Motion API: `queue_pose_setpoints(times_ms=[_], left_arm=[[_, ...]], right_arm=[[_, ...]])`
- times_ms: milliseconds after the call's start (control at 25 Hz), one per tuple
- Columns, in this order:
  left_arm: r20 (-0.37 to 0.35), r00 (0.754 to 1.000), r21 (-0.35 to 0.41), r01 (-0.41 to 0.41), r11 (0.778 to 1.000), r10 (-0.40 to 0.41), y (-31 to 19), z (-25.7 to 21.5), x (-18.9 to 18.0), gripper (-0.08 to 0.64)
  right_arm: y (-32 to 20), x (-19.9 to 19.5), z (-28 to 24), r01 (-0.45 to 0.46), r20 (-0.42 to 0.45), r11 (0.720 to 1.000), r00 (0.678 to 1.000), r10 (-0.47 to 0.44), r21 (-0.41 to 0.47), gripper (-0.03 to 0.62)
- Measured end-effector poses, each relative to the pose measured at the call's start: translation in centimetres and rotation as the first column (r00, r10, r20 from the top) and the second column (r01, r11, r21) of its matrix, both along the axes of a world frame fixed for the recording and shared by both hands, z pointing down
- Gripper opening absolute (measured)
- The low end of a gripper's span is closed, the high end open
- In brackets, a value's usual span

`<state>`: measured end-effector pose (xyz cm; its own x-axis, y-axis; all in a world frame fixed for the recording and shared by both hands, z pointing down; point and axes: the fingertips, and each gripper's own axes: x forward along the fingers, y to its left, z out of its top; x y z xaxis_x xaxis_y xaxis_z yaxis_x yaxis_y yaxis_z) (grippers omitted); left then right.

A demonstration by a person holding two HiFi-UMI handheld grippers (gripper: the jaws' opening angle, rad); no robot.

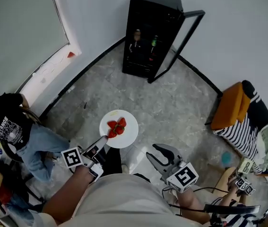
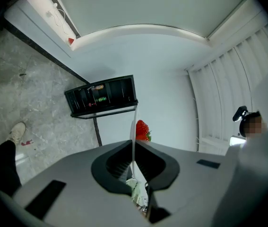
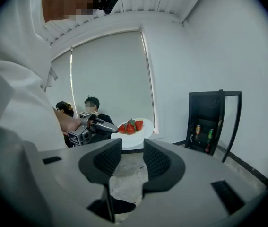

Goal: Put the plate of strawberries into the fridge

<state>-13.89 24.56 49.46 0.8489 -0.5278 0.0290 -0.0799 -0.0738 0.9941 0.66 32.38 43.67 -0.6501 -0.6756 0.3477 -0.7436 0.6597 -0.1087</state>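
Observation:
A white plate (image 1: 126, 135) with a few red strawberries (image 1: 116, 127) hangs above the grey floor, level. My left gripper (image 1: 104, 140) is shut on the plate's near rim. In the left gripper view the plate (image 2: 133, 131) shows edge-on between the jaws, with a strawberry (image 2: 142, 130) past it. My right gripper (image 1: 154, 151) stands open and empty to the right of the plate, not touching it. Its own view shows the plate (image 3: 141, 135), the strawberries (image 3: 130, 126) and the left gripper (image 3: 96, 126) ahead of its spread jaws. The black fridge (image 1: 151, 32) stands against the far wall with its door (image 1: 181, 44) swung open.
Bottles and cans sit on the fridge shelves (image 3: 203, 132). Two people sit at the left by the window (image 1: 11, 126). At the right an orange cushion (image 1: 232, 105) and striped cloth (image 1: 245, 134) lie against the wall. Grey marble floor (image 1: 171, 103) stretches between me and the fridge.

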Motion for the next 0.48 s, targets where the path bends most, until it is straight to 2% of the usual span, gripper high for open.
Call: queue_pose_setpoints(times_ms=[240, 360, 480], left_arm=[[-0.011, 0.998, 0.007, -0.056, 0.998, 0.056, -11.3, 0.0, 3.1, 0.025], [0.011, 0.996, 0.048, -0.087, 0.995, 0.087, -16.7, 0.1, 4.4, 0.025], [-0.004, 0.995, 0.034, -0.104, 0.994, 0.104, -21.7, 0.0, 5.6, 0.025]], right_arm=[[-9.5, 2.0, -1.4, -0.059, -0.026, 0.998, 0.998, 0.058, -0.013, 0.138], [-14.0, 2.7, -1.7, -0.071, -0.069, 0.997, 0.995, 0.07, -0.017, 0.138], [-18.7, 3.0, -1.9, -0.1, -0.054, 0.994, 0.994, 0.098, -0.033, 0.138]])
